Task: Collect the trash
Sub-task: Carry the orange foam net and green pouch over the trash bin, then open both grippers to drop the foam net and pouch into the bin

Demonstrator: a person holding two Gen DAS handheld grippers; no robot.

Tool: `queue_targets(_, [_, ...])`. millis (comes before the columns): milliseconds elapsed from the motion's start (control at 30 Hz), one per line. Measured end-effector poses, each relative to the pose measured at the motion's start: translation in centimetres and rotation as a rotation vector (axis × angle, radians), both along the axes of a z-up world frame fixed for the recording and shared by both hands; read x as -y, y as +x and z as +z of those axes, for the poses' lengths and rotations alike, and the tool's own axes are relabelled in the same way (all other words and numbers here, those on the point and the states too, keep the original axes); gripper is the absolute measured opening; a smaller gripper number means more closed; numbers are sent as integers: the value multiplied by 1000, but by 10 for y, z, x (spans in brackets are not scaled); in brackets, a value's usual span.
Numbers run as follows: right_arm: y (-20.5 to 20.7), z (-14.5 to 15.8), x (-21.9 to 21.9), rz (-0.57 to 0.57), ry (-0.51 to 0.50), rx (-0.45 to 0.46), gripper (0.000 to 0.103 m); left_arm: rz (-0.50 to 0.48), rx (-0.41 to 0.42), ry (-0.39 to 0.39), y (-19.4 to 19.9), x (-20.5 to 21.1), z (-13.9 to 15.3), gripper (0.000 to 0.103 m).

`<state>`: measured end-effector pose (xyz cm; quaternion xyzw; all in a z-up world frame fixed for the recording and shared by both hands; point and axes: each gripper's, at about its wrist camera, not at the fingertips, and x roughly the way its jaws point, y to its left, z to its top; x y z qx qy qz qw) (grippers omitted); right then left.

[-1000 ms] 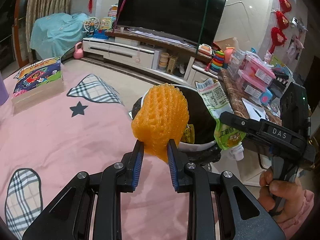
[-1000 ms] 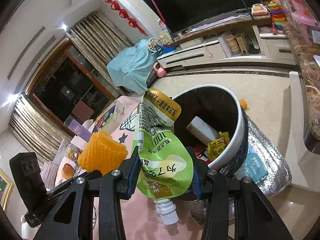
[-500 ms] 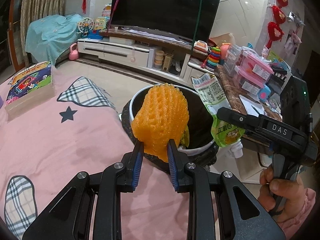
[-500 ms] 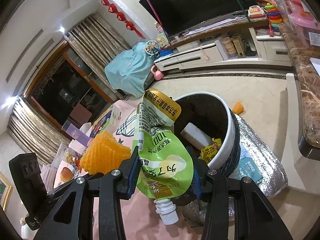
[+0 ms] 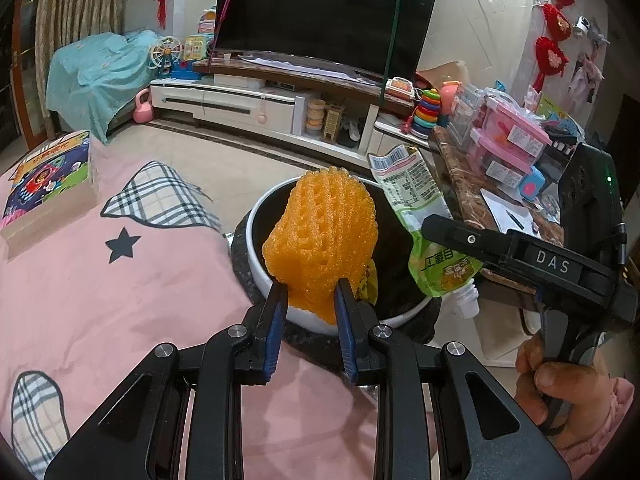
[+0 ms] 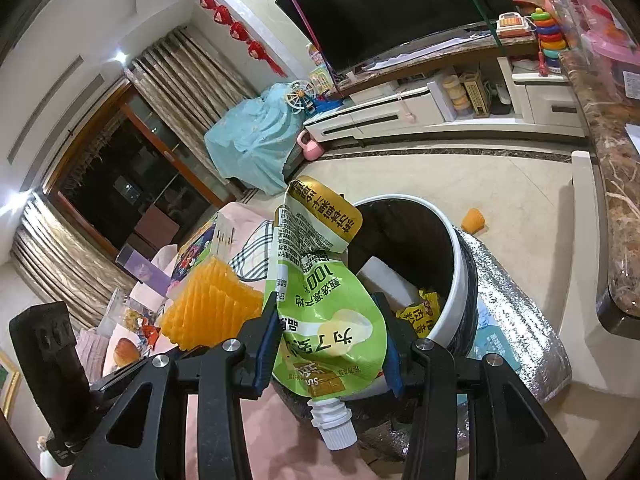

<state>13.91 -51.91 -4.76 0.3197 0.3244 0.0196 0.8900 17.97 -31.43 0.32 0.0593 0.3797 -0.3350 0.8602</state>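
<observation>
My left gripper is shut on an orange foam fruit net and holds it over the near rim of the white-rimmed trash bin. My right gripper is shut on a green spouted drink pouch, spout down, beside the bin. The pouch hangs at the bin's right side in the left wrist view, and the net shows left of the pouch in the right wrist view. The bin holds a white block and yellow wrappers.
The bin stands at the edge of a pink bedspread with a book on it. A silver foil bag lies against the bin. A small orange piece lies on the floor. A cluttered marble counter is at right.
Both grippers have moved closer to the bin with their loads; the foam net now sits over the bin's opening. Both grips are unchanged.
</observation>
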Motion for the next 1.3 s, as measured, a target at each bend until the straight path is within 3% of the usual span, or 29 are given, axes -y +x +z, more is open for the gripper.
queue_targets(1100, [27,-11,12,-18,-20,-85,45,-12,-43,54,32,36,-15,23])
queue_targets(1300, [31,-13,16,-22,-17,-97,46,-10,-49,55,35,36,-15,27])
